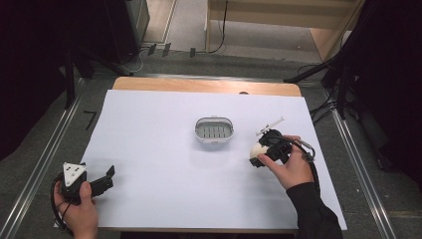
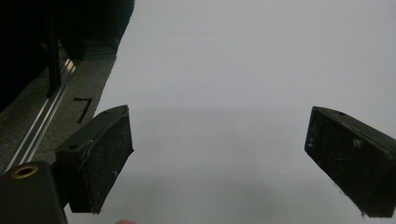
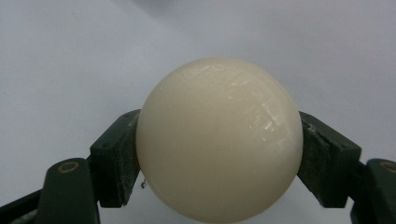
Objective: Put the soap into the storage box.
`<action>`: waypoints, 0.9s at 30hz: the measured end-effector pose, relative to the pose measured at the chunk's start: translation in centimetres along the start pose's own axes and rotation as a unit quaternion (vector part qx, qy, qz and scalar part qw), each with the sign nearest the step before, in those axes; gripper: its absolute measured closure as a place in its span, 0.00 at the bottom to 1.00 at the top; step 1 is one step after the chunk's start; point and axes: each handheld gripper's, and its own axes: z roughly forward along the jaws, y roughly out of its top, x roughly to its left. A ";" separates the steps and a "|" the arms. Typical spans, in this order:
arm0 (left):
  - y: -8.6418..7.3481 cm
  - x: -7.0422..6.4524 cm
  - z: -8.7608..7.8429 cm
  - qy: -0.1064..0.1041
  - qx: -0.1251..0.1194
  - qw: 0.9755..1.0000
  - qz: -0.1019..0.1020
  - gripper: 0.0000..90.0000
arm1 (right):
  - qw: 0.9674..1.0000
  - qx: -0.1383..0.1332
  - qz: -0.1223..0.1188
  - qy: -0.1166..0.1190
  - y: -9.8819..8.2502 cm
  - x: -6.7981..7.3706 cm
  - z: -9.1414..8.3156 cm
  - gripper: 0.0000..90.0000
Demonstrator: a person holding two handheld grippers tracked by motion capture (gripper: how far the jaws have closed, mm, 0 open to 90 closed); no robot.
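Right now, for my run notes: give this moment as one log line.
right gripper: shut on cream ball | left gripper: open, nothing between jaws | small tray: mid-table, beyond ball | surface: white sheet

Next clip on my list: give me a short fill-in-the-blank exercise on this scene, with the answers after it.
1. The right gripper is shut on a cream-white smooth ____.
2. The left gripper has its jaws ____, with nothing between them.
3. The grey oval slotted plastic dish sits near the middle of the ____ table sheet.
4. In the high view, the dish lies to the ____ of the right gripper.

Missing words: ball; open; white; left
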 end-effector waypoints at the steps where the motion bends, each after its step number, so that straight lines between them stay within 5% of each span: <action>1: 0.0 0.0 0.0 0.000 0.000 1.000 0.000 0.09 | 1.000 0.000 -0.005 -0.002 0.2 0.0 0.0 0.28; 27: 0.0 -0.1 0.1 0.001 0.002 1.000 -0.001 0.09 | 1.000 0.003 -0.031 0.004 5.1 1.4 0.2 0.28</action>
